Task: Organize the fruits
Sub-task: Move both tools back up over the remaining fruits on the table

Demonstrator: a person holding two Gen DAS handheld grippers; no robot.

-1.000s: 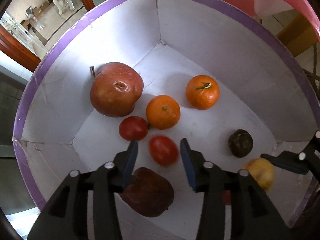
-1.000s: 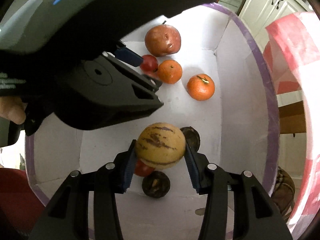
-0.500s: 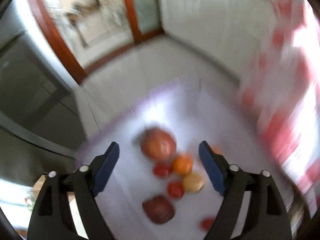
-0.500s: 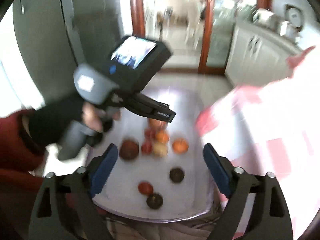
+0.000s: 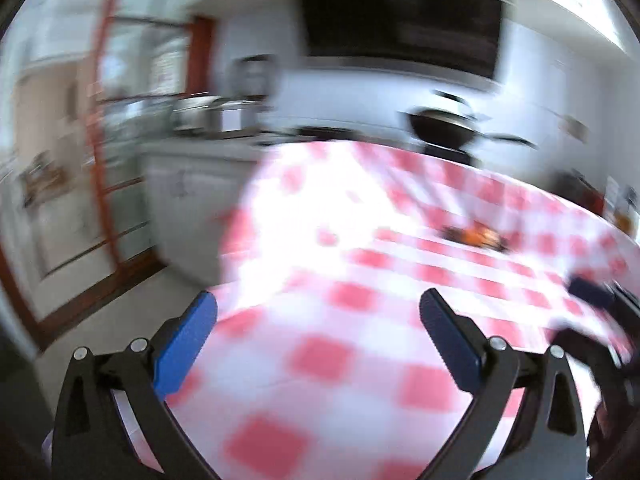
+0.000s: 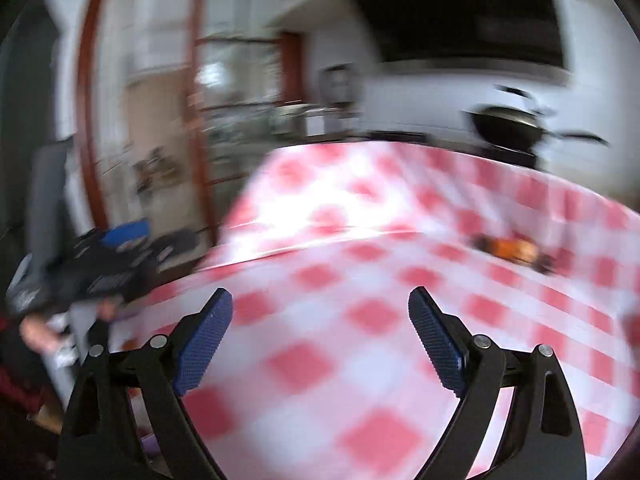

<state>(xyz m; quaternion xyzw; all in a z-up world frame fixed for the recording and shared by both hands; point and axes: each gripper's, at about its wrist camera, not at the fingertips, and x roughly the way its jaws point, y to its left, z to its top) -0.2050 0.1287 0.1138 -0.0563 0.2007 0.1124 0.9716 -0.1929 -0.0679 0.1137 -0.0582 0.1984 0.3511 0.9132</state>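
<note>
Both views are smeared by motion. My left gripper (image 5: 319, 300) hangs above a table with a red-and-white checked cloth (image 5: 344, 360); its jaws are opening and nothing is between the blue pads. My right gripper (image 6: 320, 296) is open and empty over the same cloth (image 6: 360, 360). Far across the table lies a small blurred cluster of fruit (image 5: 476, 236), orange and dark, also visible in the right wrist view (image 6: 512, 250). In the right wrist view, a hand holds the left gripper (image 6: 116, 256) at the left edge. The right gripper's blue pad (image 5: 592, 296) shows at the left wrist view's right edge.
Behind the table runs a white kitchen counter with a dark pan (image 5: 440, 124) and metal pots (image 5: 200, 112). A dark hood (image 5: 400, 20) hangs above. A wood-framed glass door (image 6: 140, 120) stands at the left, with bare floor (image 5: 100, 320) below.
Both grippers let go of their fruit in the white box, opened wide, rose and swung away. The box of fruit has left both views and the checked table now fills them.
</note>
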